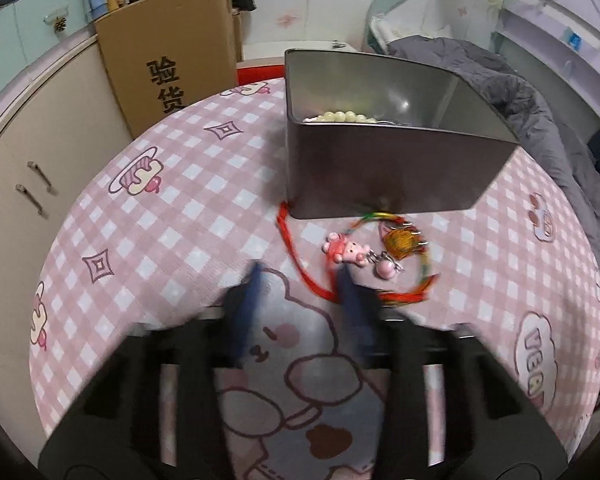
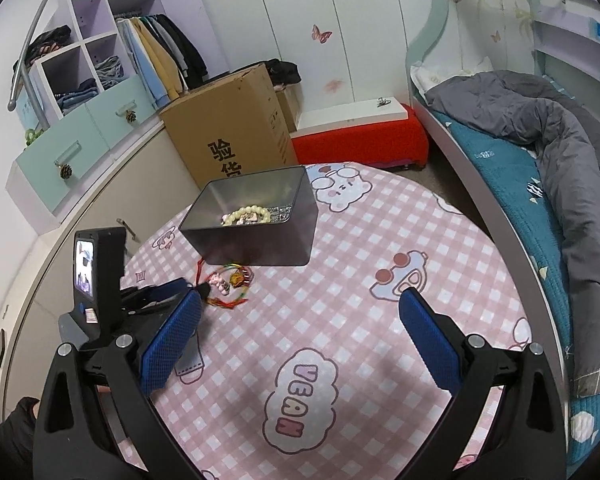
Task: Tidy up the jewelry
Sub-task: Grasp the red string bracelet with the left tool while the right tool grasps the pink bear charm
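A dark metal tin (image 1: 380, 168) stands on the pink checked table (image 1: 180, 216) and holds a pale bead bracelet (image 1: 346, 117). In the right wrist view the tin (image 2: 256, 236) shows the bracelet (image 2: 246, 215) inside. In front of the tin lie a red cord (image 1: 296, 256), a pink bear charm (image 1: 346, 254), a golden charm (image 1: 398, 240) and a multicoloured string loop (image 1: 424, 276). My left gripper (image 1: 300, 276) is open, blurred, its fingertips just short of the cord and charm. My right gripper (image 2: 300, 304) is open and empty over the table, to the right of the left gripper (image 2: 188, 288).
A cardboard box (image 2: 232, 128) stands behind the table on the left, beside cabinets (image 1: 40, 184). A red-covered bench (image 2: 360, 140) is at the back. A bed with a grey quilt (image 2: 548, 152) runs along the right.
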